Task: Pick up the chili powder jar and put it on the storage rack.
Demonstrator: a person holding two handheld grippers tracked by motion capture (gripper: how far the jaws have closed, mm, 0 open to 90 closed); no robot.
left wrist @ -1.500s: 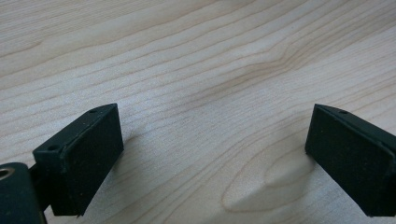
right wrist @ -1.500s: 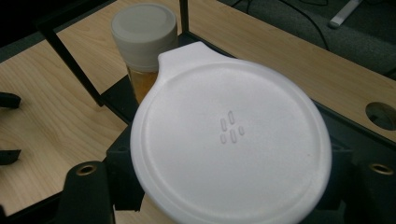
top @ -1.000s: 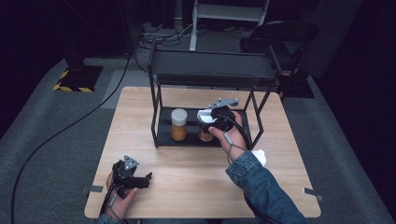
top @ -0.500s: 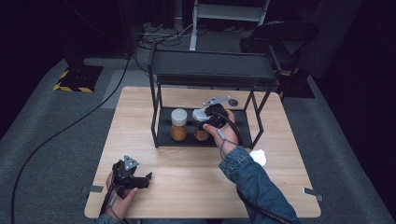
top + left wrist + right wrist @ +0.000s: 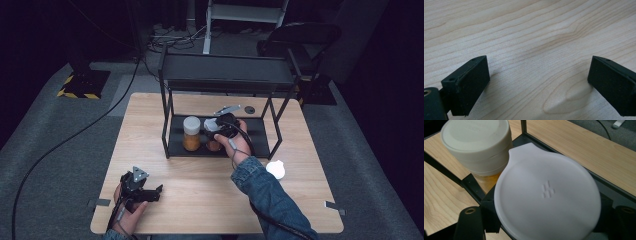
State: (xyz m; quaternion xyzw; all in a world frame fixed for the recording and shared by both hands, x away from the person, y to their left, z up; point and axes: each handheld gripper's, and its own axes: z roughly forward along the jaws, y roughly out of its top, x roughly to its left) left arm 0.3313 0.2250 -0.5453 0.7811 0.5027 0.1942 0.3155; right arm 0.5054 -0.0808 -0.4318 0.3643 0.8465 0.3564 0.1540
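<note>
**Right jaws carry a white lid at the rack; left gripper idle on the surface**

1. Right gripper (image 5: 216,126): I see it inside the black rack (image 5: 220,75), over the rack's lower shelf (image 5: 257,142). Its jaws are clamped on a round white lid (image 5: 547,195). In the right gripper view the lid lies flat between the jaws and has a small tab at 11 o'clock and a stamped mark near its centre.

2. Lid position: in the high view the lid (image 5: 211,123) sits above a small amber jar (image 5: 214,145) on the shelf. I cannot tell whether lid and jar touch.

3. Capped jar (image 5: 191,134): a taller amber jar with a cream cap stands upright on the shelf, just beside the small jar at its 9 o'clock. In the right gripper view the same jar (image 5: 477,147) sits at 10 o'clock from the lid, very close to the lid's edge.

4. Left gripper (image 5: 150,192): I hold it low at 7 o'clock on the wooden surface (image 5: 200,185), well apart from the rack. In the left gripper view its jaws stand wide with bare wood grain between them and nothing held.

5. Other item: a small round white object (image 5: 275,169) lies on the surface at 4 o'clock from the rack, just beside my right sleeve (image 5: 265,195).
</note>
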